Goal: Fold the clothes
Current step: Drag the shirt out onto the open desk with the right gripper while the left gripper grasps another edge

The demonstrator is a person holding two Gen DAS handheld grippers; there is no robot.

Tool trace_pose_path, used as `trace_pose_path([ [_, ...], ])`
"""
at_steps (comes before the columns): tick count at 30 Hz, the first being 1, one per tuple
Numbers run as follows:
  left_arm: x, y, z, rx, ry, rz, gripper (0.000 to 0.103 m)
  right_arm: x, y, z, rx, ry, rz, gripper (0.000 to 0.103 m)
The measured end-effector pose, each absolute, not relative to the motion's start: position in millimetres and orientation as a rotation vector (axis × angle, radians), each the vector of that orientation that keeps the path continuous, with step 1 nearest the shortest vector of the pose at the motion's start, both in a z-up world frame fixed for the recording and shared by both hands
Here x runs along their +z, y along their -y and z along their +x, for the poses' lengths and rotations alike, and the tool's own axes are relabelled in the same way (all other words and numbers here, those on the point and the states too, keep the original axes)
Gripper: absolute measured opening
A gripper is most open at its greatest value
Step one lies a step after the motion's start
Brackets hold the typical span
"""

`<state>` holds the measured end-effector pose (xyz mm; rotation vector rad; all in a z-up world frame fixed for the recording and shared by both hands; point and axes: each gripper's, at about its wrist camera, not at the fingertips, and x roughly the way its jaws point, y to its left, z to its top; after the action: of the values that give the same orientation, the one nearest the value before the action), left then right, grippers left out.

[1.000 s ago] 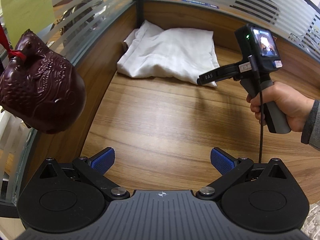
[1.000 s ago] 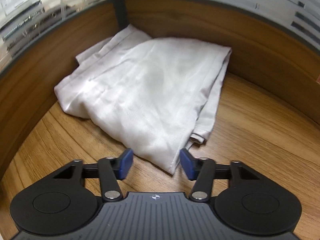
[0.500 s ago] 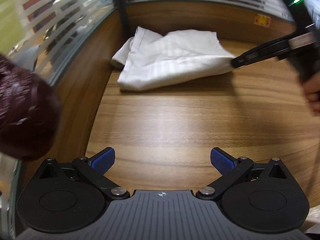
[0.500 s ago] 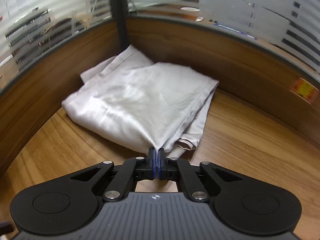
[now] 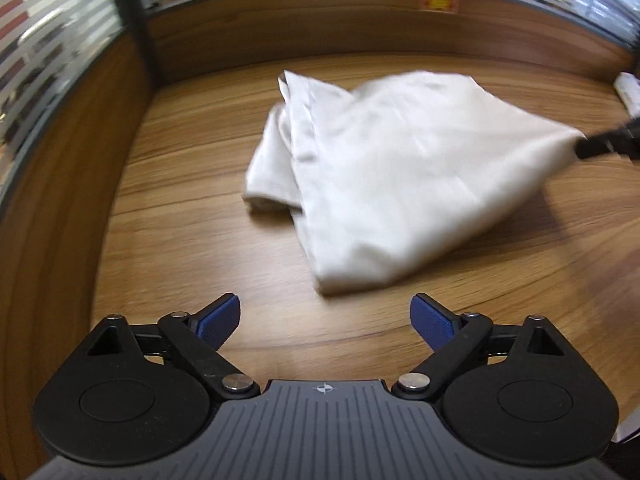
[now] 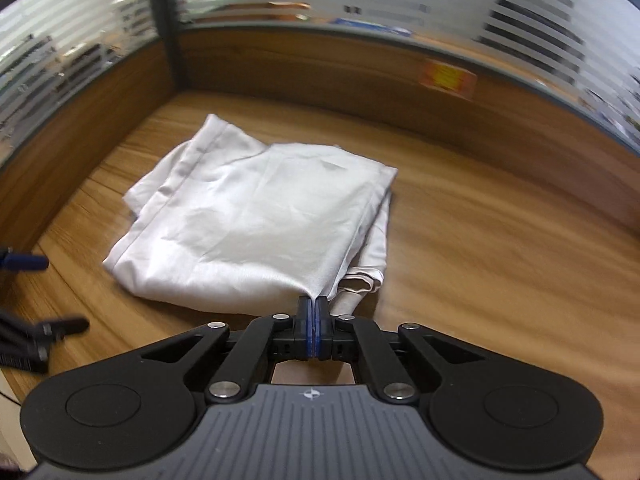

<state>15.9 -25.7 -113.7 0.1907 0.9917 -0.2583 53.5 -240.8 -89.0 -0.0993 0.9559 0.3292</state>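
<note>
- Left wrist view: the only label in sight is an orange-and-yellow sticker [image 5: 441, 0] on the wooden partition wall [image 5: 280, 24] at the back. Its print is blurred and cannot be read.
- Left wrist view: a small compass-like mark sits on the grey body of the left gripper [image 5: 325, 319]; no lettering with it.
- Left wrist view: the white garment [image 5: 384, 184] lies on the wooden desk [image 5: 192, 240], mid-frame, loosely bundled. A seamed edge runs down its left side, with a rolled fold beside it touching the desk. Fabric is smooth, slightly glossy, motion-blurred.
- Left wrist view: the garment's right corner is drawn out to a point where the black tip of the right gripper [image 5: 600, 146] meets it at the frame edge; a shadow lies under that lifted side.
- Left wrist view: left gripper fingers spread wide, blue pads [image 5: 220, 316] holding nothing, near the garment's closest edge but apart from it.
- Right wrist view: the same sticker [image 6: 448, 78] shows on the partition, again unreadable. Frosted striped glass [image 6: 80, 48] stands above the wall.
- Right wrist view: the right gripper [image 6: 313, 312] has its blue pads pressed together on a corner of the garment [image 6: 256, 232], the cloth pulled into a peak at the pinch.
- Right wrist view: the garment shows several stacked layers along its right edge; the far part rests on the desk [image 6: 480, 260].
- Right wrist view: parts of the left gripper [image 6: 24, 262] show at the left edge.
</note>
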Motion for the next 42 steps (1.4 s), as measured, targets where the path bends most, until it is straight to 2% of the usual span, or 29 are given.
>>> trace_pose_path([
  [10,-114.2,99.5,47.1,-0.363,-0.978,0.178,0.083,-104.7,352.0,6.3,0.077,-1.022,-0.073,0.001],
  [13,-113.5,125.3,52.4,-0.404,-0.993,0.161,0.079,-108.5,380.5,6.4,0.010,-1.030,-0.062,0.001],
  [21,-116.1,197.8,55.8,-0.535,-1.048,0.136,0.076,-117.2,446.8,20.2,-0.100,-1.012,-0.089,0.001],
  [23,-119.1,215.8,54.3,-0.547,-1.056,0.140,0.066,-119.7,461.3,24.3,-0.108,-1.004,-0.094,0.001],
  [24,-121.9,224.5,54.4,-0.546,-1.069,0.138,0.056,-120.0,465.0,27.9,-0.103,-1.002,-0.098,0.001],
  [26,-126.1,235.5,53.0,-0.533,-1.102,0.124,0.049,-119.7,471.0,33.5,-0.091,-0.997,-0.105,0.001],
  [27,-128.6,239.3,52.5,-0.524,-1.118,0.113,0.042,-118.1,471.5,33.7,-0.084,-0.994,-0.107,0.001],
  [30,-134.4,240.4,50.7,-0.505,-1.154,0.075,0.004,-113.3,473.0,34.4,-0.060,-0.984,-0.112,0.001],
  [35,-127.5,240.4,47.7,-0.541,-1.128,0.033,0.003,-105.3,475.5,35.6,-0.021,-0.967,-0.120,0.004],
  [37,-121.8,241.1,46.6,-0.560,-1.121,0.036,0.003,-101.0,472.3,32.4,-0.006,-0.956,-0.108,0.014],
  [38,-119.3,241.3,46.2,-0.567,-1.118,0.037,0.003,-98.5,468.9,29.4,0.007,-0.949,-0.096,0.024],
  [39,-117.0,241.0,46.1,-0.572,-1.114,0.036,0.003,-95.9,465.5,26.4,0.019,-0.943,-0.084,0.027],
  [42,-107.3,239.9,44.0,-0.603,-1.093,0.022,0.003,-91.8,449.7,18.4,0.075,-0.940,-0.043,0.027],
])
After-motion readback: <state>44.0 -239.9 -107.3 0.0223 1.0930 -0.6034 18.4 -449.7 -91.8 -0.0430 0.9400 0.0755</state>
